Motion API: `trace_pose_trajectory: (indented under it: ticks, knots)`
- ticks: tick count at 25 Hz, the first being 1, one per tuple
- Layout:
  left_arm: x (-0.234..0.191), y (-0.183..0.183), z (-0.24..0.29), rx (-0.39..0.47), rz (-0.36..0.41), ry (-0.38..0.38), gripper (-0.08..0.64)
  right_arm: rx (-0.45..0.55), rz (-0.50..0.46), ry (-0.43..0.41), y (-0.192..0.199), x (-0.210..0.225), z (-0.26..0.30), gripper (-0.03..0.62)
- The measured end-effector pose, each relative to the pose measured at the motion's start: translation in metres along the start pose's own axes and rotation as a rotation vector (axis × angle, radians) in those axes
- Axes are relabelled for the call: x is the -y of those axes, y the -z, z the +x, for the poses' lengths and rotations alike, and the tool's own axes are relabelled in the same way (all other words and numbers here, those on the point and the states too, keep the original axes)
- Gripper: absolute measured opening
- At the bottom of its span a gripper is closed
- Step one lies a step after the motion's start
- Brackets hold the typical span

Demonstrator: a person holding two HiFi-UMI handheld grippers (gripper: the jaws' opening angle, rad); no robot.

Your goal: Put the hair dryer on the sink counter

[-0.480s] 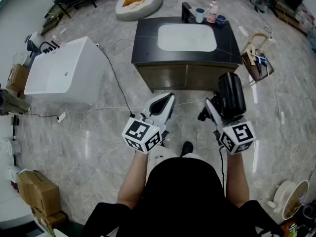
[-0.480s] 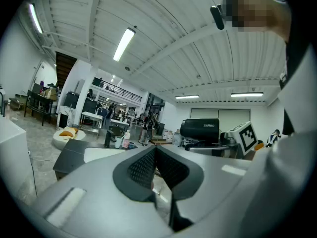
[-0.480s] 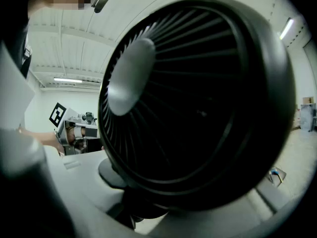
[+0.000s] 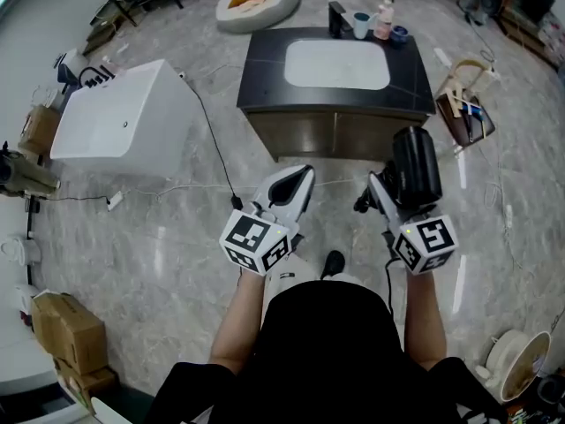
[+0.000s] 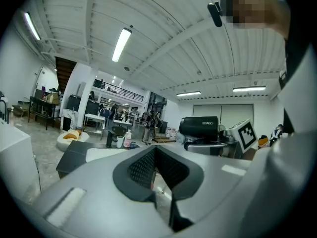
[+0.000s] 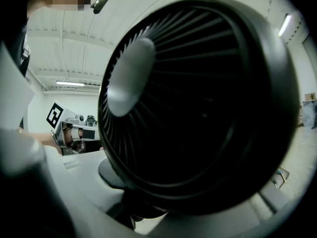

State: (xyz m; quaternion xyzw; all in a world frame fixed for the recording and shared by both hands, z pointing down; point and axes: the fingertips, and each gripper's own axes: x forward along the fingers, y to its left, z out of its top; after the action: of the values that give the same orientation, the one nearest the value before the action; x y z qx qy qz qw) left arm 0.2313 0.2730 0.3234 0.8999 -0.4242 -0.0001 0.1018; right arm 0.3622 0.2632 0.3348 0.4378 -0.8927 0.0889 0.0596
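Note:
A black hair dryer (image 4: 415,164) lies between the jaws of my right gripper (image 4: 390,193), which is shut on it at waist height. In the right gripper view the dryer's round rear grille (image 6: 198,108) fills nearly the whole picture. My left gripper (image 4: 291,185) is held beside it, shut with nothing in it; its closed jaws (image 5: 156,167) point toward the counter. The dark sink counter (image 4: 265,69) with a white basin (image 4: 335,64) stands on the floor ahead of both grippers, some way off. The dryer (image 5: 198,126) also shows in the left gripper view, at the right.
Bottles and a cup (image 4: 371,23) stand at the counter's back edge. A white bathtub (image 4: 124,122) is at the left, with a black cable (image 4: 212,148) trailing over the floor. A bag rack (image 4: 463,104) stands right of the counter, cardboard boxes (image 4: 66,338) lower left.
The head view has shifted slightly. Both grippers sit where they were, the right one still holding the dryer.

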Motion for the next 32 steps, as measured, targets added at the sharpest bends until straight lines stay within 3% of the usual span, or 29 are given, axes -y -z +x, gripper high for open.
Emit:
trace_pose_trajectory:
  ticks: [14, 32]
  knots:
    - [-0.027, 0.003, 0.001, -0.018, 0.000, 0.013, -0.002, -0.063, 0.022, -0.042, 0.008, -0.020, 0.033, 0.195]
    - [-0.153, -0.028, 0.012, -0.025, 0.012, 0.057, -0.002, -0.076, 0.013, -0.023, -0.027, -0.043, 0.166, 0.195]
